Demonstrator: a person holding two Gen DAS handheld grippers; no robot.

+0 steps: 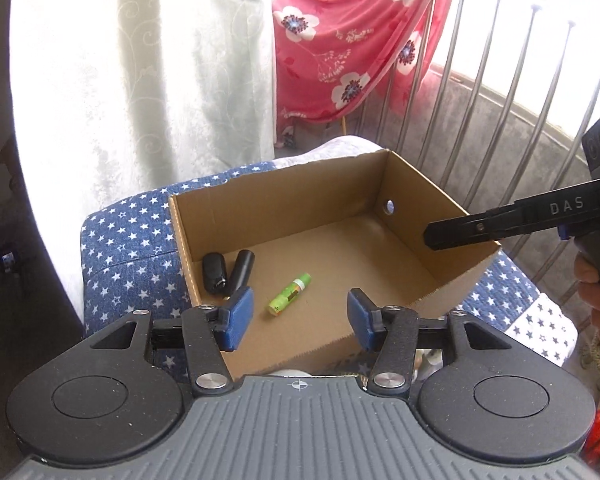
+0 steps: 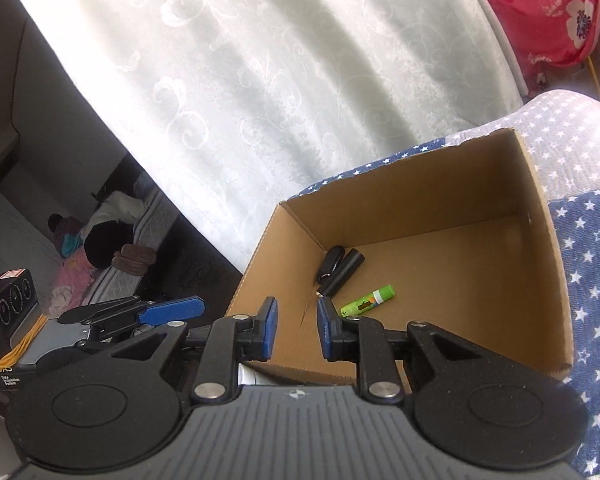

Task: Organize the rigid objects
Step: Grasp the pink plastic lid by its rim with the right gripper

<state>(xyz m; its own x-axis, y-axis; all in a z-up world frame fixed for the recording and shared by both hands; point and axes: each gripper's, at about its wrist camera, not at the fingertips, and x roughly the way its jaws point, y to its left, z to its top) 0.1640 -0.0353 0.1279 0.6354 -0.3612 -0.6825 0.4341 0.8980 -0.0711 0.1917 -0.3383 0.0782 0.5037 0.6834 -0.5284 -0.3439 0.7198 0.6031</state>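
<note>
An open cardboard box (image 1: 404, 184) stands on a star-patterned blue and white cloth. Inside it lie a green glue stick (image 1: 289, 294), a black cylinder (image 1: 241, 271) and a black key fob (image 1: 213, 271), grouped near the left wall. My left gripper (image 1: 300, 322) is open and empty over the box's near edge. My right gripper (image 2: 296, 328) is open and empty, narrower, above the near left corner of the box (image 2: 556, 248). The glue stick (image 2: 367, 300), cylinder (image 2: 342, 271) and fob (image 2: 329, 264) also show there. The right gripper also shows in the left wrist view (image 1: 432, 236) over the box's right wall.
A white curtain (image 1: 160, 80) and a red flowered cloth (image 1: 340, 40) hang behind the box. Metal railing bars (image 1: 500, 100) stand at the back right. The left gripper's blue finger (image 2: 172, 310) shows at the left of the right wrist view, with floor clutter (image 2: 100, 240) beyond.
</note>
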